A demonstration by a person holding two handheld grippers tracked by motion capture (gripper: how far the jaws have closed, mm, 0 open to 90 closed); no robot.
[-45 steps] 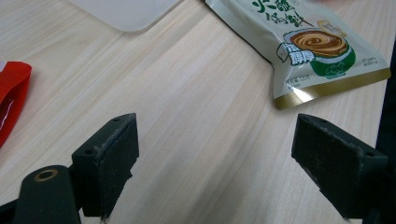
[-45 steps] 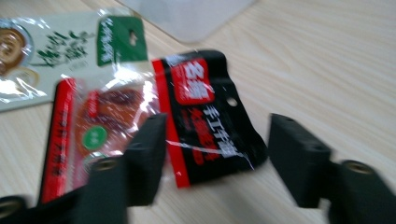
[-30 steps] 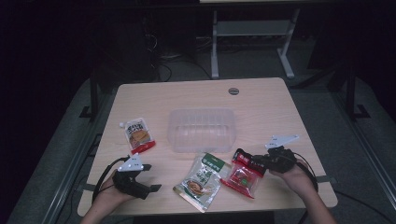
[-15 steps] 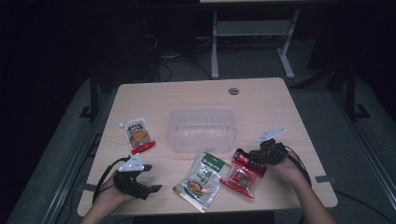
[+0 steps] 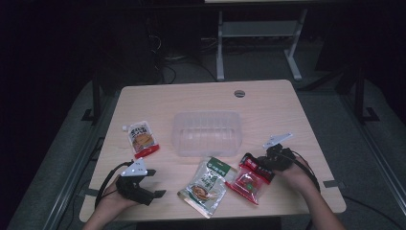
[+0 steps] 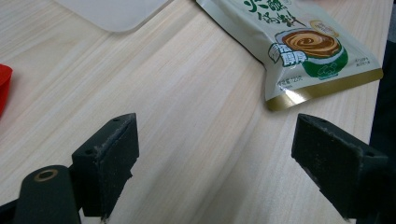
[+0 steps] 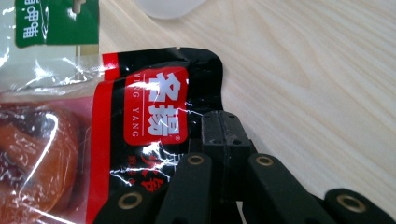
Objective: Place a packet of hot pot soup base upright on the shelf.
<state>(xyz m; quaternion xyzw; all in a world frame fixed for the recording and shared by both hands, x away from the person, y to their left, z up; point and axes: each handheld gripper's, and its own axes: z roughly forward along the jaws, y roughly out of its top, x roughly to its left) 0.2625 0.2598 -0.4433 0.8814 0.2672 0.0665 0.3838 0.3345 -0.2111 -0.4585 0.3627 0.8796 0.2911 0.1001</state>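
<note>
A red-and-black snack packet [image 5: 249, 178] [image 7: 154, 112] lies flat near the table's front right. My right gripper [image 5: 259, 166] [image 7: 219, 126] is shut, and the packet's crinkled black top corner runs into the seam between its pads. To its left lies a green-and-white sauce packet [image 5: 207, 184] [image 6: 299, 42]. My left gripper [image 5: 155, 183] [image 6: 210, 154] rests at the front left, jaws wide open over bare wood with nothing between them. The green packet lies beyond its right jaw.
A clear plastic container [image 5: 207, 133] [image 6: 116, 11] sits in the middle of the wooden table [image 5: 268, 110]. A white pouch with a red bottom edge [image 5: 142, 139] lies left of the container. The table's front edge runs close under both hands.
My right hand has slid left and slightly down, to the red packet's black top edge. The left gripper and the packets have stayed where they were.
</note>
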